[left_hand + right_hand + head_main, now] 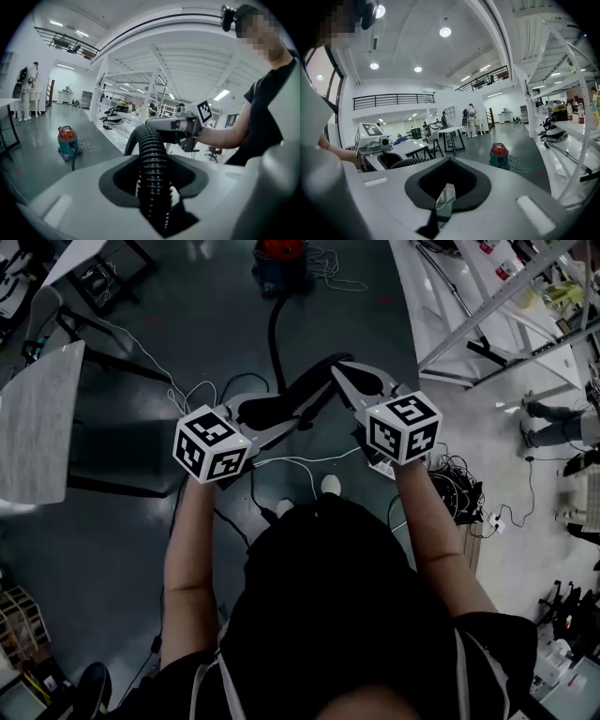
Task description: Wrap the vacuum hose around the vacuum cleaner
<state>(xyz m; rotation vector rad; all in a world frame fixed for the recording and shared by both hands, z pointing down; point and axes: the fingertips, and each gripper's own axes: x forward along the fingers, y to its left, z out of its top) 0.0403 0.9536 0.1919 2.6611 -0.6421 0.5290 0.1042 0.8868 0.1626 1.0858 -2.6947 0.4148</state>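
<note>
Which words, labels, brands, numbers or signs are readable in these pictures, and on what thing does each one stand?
No text is readable anywhere.
left marker cube, right marker cube: only black-and-white square patterns, no letters.
vacuum cleaner: any brand is too small to read.
shelf bottles: labels are too blurred to read.

The vacuum cleaner [281, 263] stands on the floor [187, 324] ahead of you, well apart, with a loose cord [88, 144] lying just to its right. From it the vacuum hose [272, 338] runs back along the floor towards you. It then rises between the jaws of your left gripper [154, 201], one jaw on either side of it. Your right gripper [345, 376] is just right of the left one, its tips near the hose. A table [37, 418] is at your left and a shelving rack [487, 306] at your right. A power strip [494, 524] lies on the floor by your right side.
</note>
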